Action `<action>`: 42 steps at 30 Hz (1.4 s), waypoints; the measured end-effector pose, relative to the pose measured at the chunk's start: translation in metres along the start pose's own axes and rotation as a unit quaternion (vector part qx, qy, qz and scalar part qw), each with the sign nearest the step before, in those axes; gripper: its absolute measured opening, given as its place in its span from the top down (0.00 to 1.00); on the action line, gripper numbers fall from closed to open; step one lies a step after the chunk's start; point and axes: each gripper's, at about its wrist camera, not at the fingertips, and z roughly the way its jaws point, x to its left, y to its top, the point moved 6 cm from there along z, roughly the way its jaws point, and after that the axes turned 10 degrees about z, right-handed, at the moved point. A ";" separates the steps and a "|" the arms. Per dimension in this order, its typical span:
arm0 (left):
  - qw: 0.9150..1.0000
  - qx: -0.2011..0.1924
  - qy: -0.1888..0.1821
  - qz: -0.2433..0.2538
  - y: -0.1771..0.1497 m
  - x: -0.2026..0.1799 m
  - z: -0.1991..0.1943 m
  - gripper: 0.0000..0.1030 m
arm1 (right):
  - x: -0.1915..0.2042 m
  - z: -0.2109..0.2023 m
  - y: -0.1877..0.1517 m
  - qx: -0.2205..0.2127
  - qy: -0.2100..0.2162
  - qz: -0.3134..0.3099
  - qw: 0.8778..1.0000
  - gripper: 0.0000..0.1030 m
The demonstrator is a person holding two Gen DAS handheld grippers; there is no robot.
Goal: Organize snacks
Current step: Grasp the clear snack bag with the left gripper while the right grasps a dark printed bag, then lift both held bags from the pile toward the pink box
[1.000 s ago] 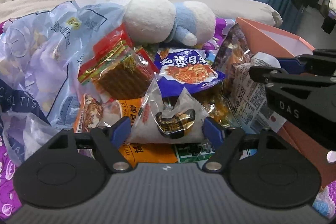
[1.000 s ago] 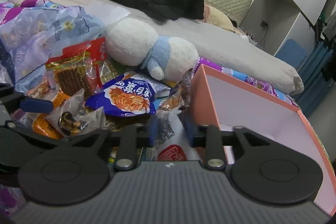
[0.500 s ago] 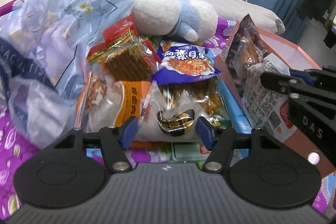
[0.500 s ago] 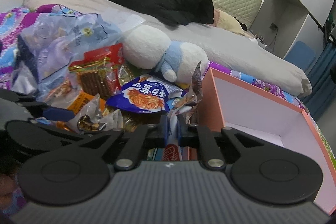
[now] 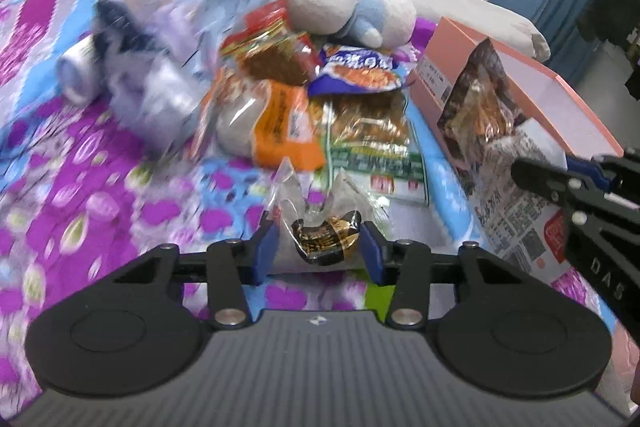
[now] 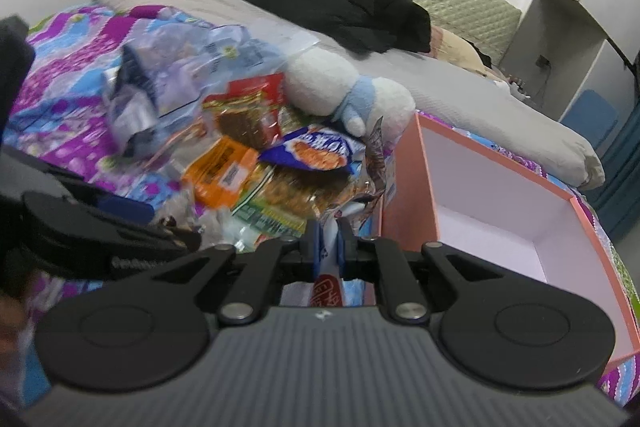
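Note:
My left gripper (image 5: 318,251) is shut on a clear snack bag with a dark wrapped piece (image 5: 326,237) and holds it above the patterned bedspread. My right gripper (image 6: 329,247) is shut on a white printed snack packet (image 6: 327,291), which also shows in the left wrist view (image 5: 516,211), held up beside the open pink box (image 6: 404,187). The box, white inside, shows in the left wrist view too (image 5: 452,67). A pile of snack packets (image 5: 340,115) lies to the left of the box: a blue one (image 6: 316,147), an orange one (image 6: 224,171), a red one (image 6: 248,107).
A white and blue plush toy (image 5: 352,7) lies behind the pile. A large pale blue plastic bag (image 5: 160,39) lies at the left. Black clothes (image 6: 340,3) and a grey duvet (image 6: 460,99) lie farther back on the bed.
Both grippers have lifted and pulled back from the pile with their packets. The left gripper's clear bag has come off the pile. The right jaws have closed tighter on the white packet.

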 end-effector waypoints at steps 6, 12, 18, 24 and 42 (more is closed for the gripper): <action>1.000 -0.002 0.009 -0.025 -0.025 0.011 -0.036 0.54 | 0.017 -0.023 -0.025 0.005 0.005 -0.059 0.998 0.88; 0.999 0.003 0.021 -0.030 -0.052 0.021 -0.066 0.55 | 0.037 -0.041 -0.054 0.005 -0.006 -0.128 0.992 0.87; 0.999 0.005 0.016 -0.038 -0.073 0.025 -0.084 0.59 | 0.060 -0.049 -0.081 0.013 0.000 -0.162 0.987 0.84; 0.998 -0.012 0.012 -0.059 -0.077 0.026 -0.092 0.56 | 0.070 -0.056 -0.086 0.005 0.030 -0.170 0.985 0.77; 0.999 -0.021 0.020 -0.031 -0.074 0.020 -0.065 0.19 | 0.015 -0.004 -0.082 0.050 0.142 0.120 0.981 0.27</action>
